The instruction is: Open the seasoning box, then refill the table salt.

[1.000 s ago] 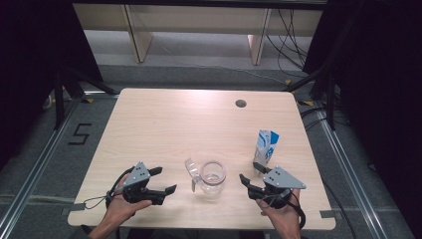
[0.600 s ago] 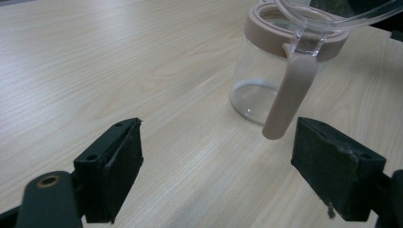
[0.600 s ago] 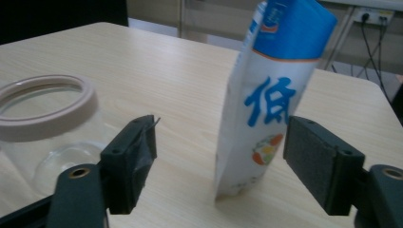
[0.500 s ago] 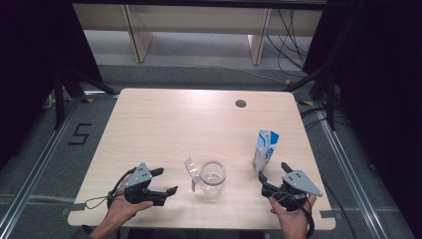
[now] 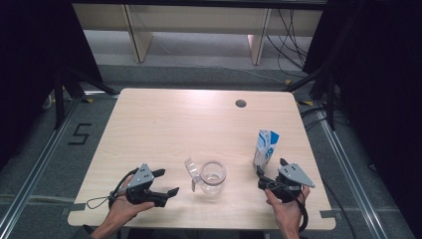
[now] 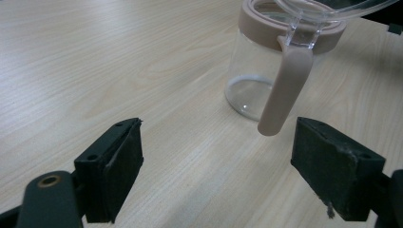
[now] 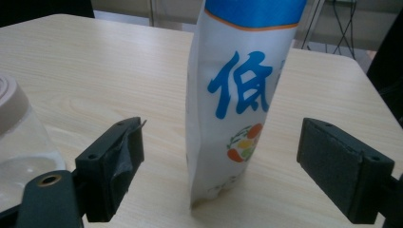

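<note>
A clear glass jar (image 5: 213, 178) with a beige rim stands near the table's front edge, its clear lid (image 5: 191, 168) flipped open to the left. My left gripper (image 5: 168, 181) is open and points at it from the left. In the left gripper view the jar (image 6: 252, 71) and its beige clasp (image 6: 285, 85) lie just beyond the open left gripper (image 6: 223, 166). A white and blue pouch (image 5: 266, 147) stands upright to the jar's right. My right gripper (image 5: 271, 169) is open, its jaws just opened wider. In the right gripper view the pouch (image 7: 233, 104) stands between the right gripper's (image 7: 235, 171) pads, untouched.
The light wooden table (image 5: 189, 124) has a round cable hole (image 5: 241, 103) at the back right. The jar (image 7: 19, 142) sits close to the left of the right gripper's left jaw. Shelf legs and cables stand on the floor beyond the table.
The right gripper has swung from pointing left toward the jar to pointing at the pouch, shifting right, and its jaws have opened wider. The left gripper has not moved.
</note>
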Available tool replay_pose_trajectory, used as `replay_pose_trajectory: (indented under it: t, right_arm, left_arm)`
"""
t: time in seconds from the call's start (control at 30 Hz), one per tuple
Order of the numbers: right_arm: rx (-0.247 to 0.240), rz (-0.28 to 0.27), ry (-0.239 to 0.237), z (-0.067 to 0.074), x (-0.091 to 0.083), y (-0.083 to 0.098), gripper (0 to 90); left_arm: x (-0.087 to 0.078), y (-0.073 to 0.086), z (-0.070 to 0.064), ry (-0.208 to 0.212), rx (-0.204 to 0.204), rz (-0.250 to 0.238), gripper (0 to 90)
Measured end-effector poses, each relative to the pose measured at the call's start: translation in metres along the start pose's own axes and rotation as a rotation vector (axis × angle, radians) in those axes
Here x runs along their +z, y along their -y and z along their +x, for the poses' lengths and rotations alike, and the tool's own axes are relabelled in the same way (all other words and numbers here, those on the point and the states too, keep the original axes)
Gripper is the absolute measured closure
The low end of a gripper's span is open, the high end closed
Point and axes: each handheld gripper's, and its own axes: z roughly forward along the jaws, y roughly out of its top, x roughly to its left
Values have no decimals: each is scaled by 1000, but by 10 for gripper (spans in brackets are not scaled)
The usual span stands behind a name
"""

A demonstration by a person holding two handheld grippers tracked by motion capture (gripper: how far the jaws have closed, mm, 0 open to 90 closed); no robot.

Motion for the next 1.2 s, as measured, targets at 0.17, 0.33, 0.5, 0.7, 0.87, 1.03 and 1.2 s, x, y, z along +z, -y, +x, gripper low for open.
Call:
replay_pose_trajectory:
  t: [0.17,0.33,0.5,0.7,0.87,1.03,1.2]
  right_arm:
    - [1,-7,11,-4,13,-1,168]
    - [6,-15,19,-5,22,-1,163]
    - [1,-19,21,-5,31,-1,160]
    - [16,-19,0,-5,41,0,161]
    - [30,-24,-14,-4,46,2,159]
    - [29,-30,-2,-6,50,3,159]
    - [38,-31,2,-4,56,5,160]
  left_arm:
    - [0,0,1,0,3,2,172]
    - [0,0,1,0,4,3,172]
    - [0,1,1,6,-2,3,173]
    - [1,1,1,4,-3,-1,173]
    - [0,1,1,6,5,2,173]
    - [1,1,1,8,10,4,174]
    - [2,1,0,8,7,9,174]
